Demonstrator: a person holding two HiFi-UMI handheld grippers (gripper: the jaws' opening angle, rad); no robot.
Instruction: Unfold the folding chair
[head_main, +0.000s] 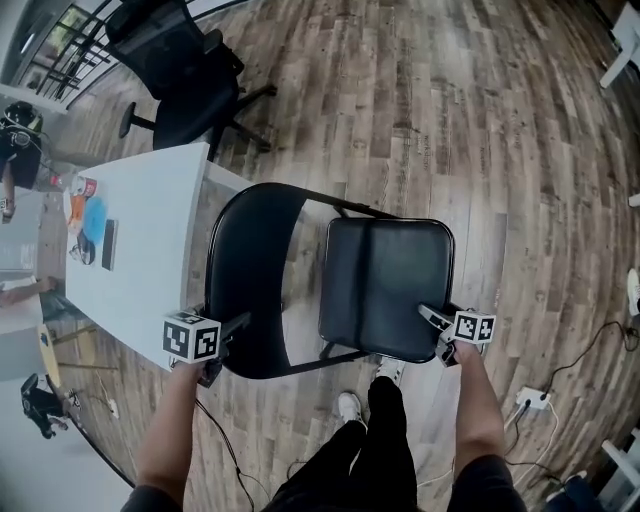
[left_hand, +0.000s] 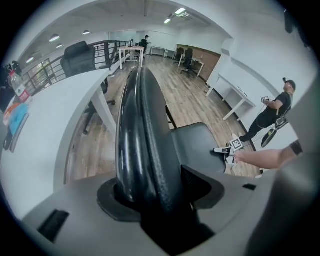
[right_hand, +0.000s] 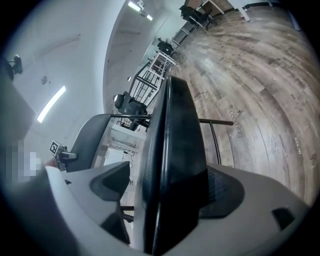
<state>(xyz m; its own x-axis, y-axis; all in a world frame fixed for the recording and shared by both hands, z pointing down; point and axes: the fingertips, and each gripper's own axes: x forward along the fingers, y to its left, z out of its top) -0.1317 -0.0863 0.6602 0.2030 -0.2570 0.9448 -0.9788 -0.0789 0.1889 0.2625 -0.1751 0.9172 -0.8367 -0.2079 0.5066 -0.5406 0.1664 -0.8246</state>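
The folding chair stands on the wooden floor right in front of me, its seat facing up and its backrest to the left, just beside the white desk. My left gripper sits over the backrest's near edge, its jaws opening wide with the padded rim between them. My right gripper is clamped on the seat's near right corner, both pads against the cushion edge. A black office chair stands far left, beyond the desk.

Chair seat looks glossy vinyl, floor wood-grain, table smooth white.
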